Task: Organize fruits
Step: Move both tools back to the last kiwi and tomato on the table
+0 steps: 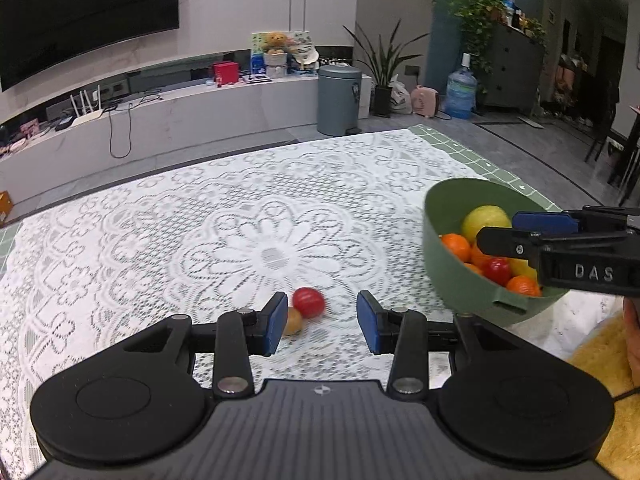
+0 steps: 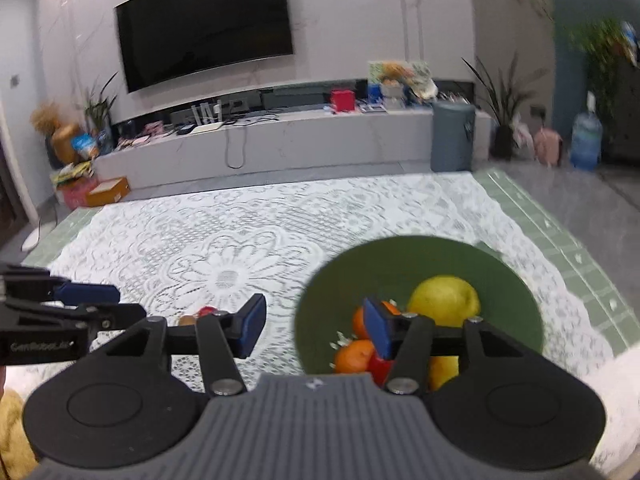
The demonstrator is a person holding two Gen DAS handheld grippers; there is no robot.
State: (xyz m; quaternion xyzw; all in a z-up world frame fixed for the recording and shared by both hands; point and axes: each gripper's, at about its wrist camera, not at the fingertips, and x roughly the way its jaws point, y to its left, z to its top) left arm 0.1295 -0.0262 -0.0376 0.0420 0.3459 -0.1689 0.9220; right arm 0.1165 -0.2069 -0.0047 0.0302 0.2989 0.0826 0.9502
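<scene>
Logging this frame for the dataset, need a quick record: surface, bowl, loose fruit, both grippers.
surface: white lace tablecloth over a green checked cloth
bowl: green bowl, at right, holding a yellow-green fruit, oranges, red and yellow pieces
loose fruit: red fruit and brown fruit on the lace, side by side
left gripper: open, empty, loose fruit just ahead near its left finger
right gripper: open, empty, over the bowl's near left rim

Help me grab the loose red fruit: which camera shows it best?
Left wrist: the red fruit lies unobstructed on the cloth between its open jaws. Right wrist shows only a sliver behind its own finger.
</scene>
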